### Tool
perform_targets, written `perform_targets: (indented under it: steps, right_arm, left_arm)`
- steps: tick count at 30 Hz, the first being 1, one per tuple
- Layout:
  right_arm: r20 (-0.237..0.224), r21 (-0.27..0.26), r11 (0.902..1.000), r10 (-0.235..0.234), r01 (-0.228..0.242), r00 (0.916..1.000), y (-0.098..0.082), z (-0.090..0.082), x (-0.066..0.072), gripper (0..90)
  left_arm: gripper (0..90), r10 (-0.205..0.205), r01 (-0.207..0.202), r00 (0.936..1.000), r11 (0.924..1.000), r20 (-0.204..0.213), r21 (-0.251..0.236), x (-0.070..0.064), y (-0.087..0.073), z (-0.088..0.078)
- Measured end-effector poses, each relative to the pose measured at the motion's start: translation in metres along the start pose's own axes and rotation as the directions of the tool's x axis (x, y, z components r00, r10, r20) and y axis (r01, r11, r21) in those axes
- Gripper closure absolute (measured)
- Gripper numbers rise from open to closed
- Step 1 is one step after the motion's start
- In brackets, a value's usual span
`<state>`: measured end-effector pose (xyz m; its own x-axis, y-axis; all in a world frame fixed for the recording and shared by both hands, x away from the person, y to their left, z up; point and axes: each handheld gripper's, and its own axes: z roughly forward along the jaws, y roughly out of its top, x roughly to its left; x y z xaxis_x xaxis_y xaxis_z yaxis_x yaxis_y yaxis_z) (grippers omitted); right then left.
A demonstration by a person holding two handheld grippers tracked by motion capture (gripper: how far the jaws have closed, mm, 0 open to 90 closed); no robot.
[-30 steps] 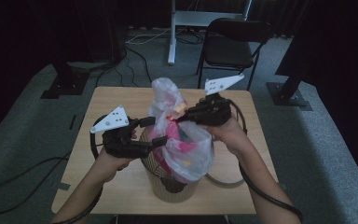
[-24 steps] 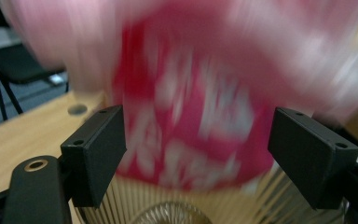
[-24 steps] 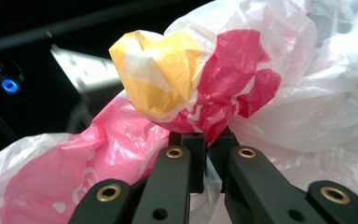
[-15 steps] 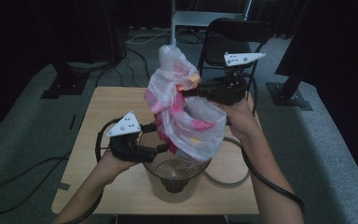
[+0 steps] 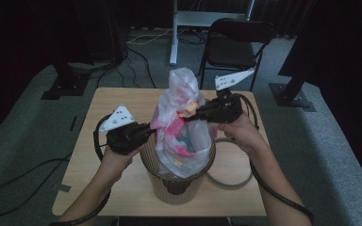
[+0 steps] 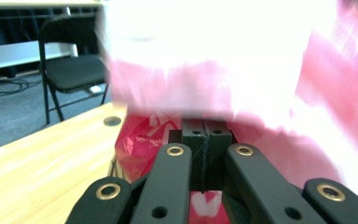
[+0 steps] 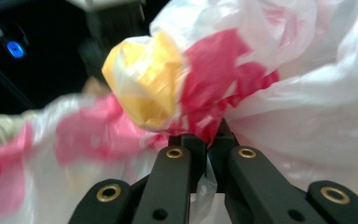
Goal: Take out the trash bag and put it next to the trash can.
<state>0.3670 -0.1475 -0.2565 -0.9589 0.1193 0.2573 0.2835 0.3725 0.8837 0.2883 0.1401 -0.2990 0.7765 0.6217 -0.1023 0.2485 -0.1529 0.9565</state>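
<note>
We see a clear bag [image 5: 184, 127], stuffed with pink, red and yellow scraps, standing half out of a brown bin [image 5: 176, 176] on the table [image 5: 99, 108]. Its lower part sits inside the bin; its gathered top rises above the rim.

The right gripper [image 5: 188, 117] comes in from the bag's right side, high up, at the neck. In the right gripper view its jaws are pinched together with clear film caught between them [image 7: 208, 175], and a yellow and red bulge of the bag [image 7: 168, 84] sits just past the tips. So the right gripper is clamped on the bag.

The left gripper [image 5: 154, 129] comes in from the left, lower down, just above the bin's rim, tips against the bag's side. Its jaws have just been closing. In the left gripper view they meet along a thin seam [image 6: 204, 140], with red film [image 6: 140, 140] right beside and beyond the tips and a pale scrap under them. We cannot tell whether any film is caught in that seam.

A chair [image 5: 238, 44] stands beyond the table.
</note>
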Motion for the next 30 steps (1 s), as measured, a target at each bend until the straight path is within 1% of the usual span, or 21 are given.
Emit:
perform_targets:
  steps: [1,2,3,4,5,6,7,9,12,13,14,15,17,18,21,22,24,25,27,29,30]
  right_arm:
    - [0.000,0.031,0.9995,-0.004,0.004,1.0000,-0.002,0.005,0.000,89.1]
    - [-0.030,0.056,0.9984,-0.006,0.008,0.9995,-0.005,0.010,0.000,80.6]
    - [-0.062,0.070,0.9974,-0.012,0.017,0.9980,-0.006,0.016,0.001,60.7]
    - [-0.048,0.071,0.9973,-0.019,0.022,0.9987,-0.007,0.021,0.003,51.3]
    - [-0.043,0.091,0.9957,-0.016,0.020,0.9989,-0.007,0.026,0.004,46.5]
    - [-0.036,0.112,0.9933,-0.027,0.031,0.9990,-0.007,0.031,0.006,40.5]
    - [-0.039,0.125,0.9913,-0.037,0.042,0.9985,-0.007,0.036,0.007,38.9]
    - [-0.031,0.142,0.9882,-0.055,0.058,0.9980,-0.006,0.043,0.010,42.0]
    - [-0.047,0.137,0.9886,-0.056,0.062,0.9973,-0.005,0.045,0.009,68.5]
    - [-0.045,0.143,0.9876,-0.060,0.066,0.9972,-0.005,0.044,0.009,77.1]
    - [-0.037,0.152,0.9867,-0.053,0.058,0.9979,-0.006,0.044,0.008,84.7]
    - [-0.029,0.158,0.9857,-0.055,0.059,0.9981,-0.007,0.044,0.008,87.7]
    - [-0.006,0.169,0.9845,-0.048,0.048,0.9988,-0.008,0.045,0.007,88.6]
    - [0.002,0.170,0.9842,-0.050,0.049,0.9987,-0.008,0.045,0.007,88.8]
    - [0.015,0.164,0.9853,-0.050,0.047,0.9986,-0.007,0.042,0.006,89.0]
    - [0.015,0.164,0.9856,-0.047,0.044,0.9988,-0.007,0.041,0.006,89.0]
    - [0.031,0.161,0.9861,-0.048,0.042,0.9984,-0.005,0.038,0.005,89.0]
    - [0.031,0.156,0.9869,-0.044,0.038,0.9986,-0.004,0.036,0.005,89.0]
    - [0.033,0.135,0.9903,-0.039,0.034,0.9987,-0.001,0.031,0.005,89.1]
    - [0.033,0.111,0.9934,-0.033,0.029,0.9989,0.002,0.025,0.006,89.0]
    - [0.039,0.105,0.9940,-0.033,0.029,0.9987,0.004,0.021,0.007,89.0]
  left_arm:
    - [90.0,0.001,-0.001,1.0000,1.0000,0.005,-0.009,-0.002,0.002,0.001]
    - [90.0,0.000,0.001,0.9999,0.9998,0.010,-0.018,-0.004,0.004,0.001]
    - [90.0,0.007,-0.007,0.9997,0.9999,0.025,-0.015,-0.006,0.006,0.003]
    - [90.0,0.009,-0.008,0.9996,0.9997,0.026,-0.021,-0.008,0.008,0.005]
    - [90.0,0.008,-0.008,0.9991,0.9998,0.041,-0.018,-0.011,0.010,0.007]
    - [90.0,0.014,-0.013,0.9989,0.9997,0.045,-0.020,-0.013,0.012,0.009]
    - [90.0,0.012,-0.011,0.9986,0.9997,0.052,-0.024,-0.015,0.013,0.011]
    - [90.0,0.008,-0.006,0.9964,0.9996,0.084,-0.026,-0.016,0.014,0.014]
    - [90.0,-0.022,0.028,0.9909,0.9986,0.133,-0.044,-0.013,0.013,0.017]
    - [90.0,-0.037,0.044,0.9901,0.9978,0.136,-0.049,-0.012,0.012,0.017]
    - [89.9,-0.043,0.049,0.9908,0.9975,0.128,-0.050,-0.010,0.011,0.016]
    - [89.4,-0.049,0.055,0.9917,0.9973,0.119,-0.049,-0.009,0.010,0.015]
    - [82.3,-0.051,0.056,0.9938,0.9977,0.099,-0.039,-0.008,0.008,0.013]
    - [77.8,-0.048,0.051,0.9956,0.9979,0.080,-0.039,-0.008,0.007,0.012]
    - [59.3,-0.051,0.053,0.9973,0.9977,0.052,-0.041,-0.006,0.006,0.003]
    - [55.2,-0.052,0.053,0.9982,0.9978,0.029,-0.040,-0.005,0.005,-0.002]
    - [45.7,-0.067,0.067,0.9977,0.9965,-0.008,-0.051,-0.004,0.003,-0.010]
    - [43.1,-0.066,0.065,0.9976,0.9968,-0.023,-0.046,-0.003,0.002,-0.015]
    - [35.3,-0.059,0.057,0.9964,0.9979,-0.061,-0.031,-0.002,-0.003,-0.022]
    - [30.0,-0.048,0.048,0.9946,0.9988,-0.092,-0.001,-0.001,-0.013,-0.028]
    - [28.3,-0.040,0.040,0.9943,0.9992,-0.099,0.003,0.001,-0.019,-0.032]
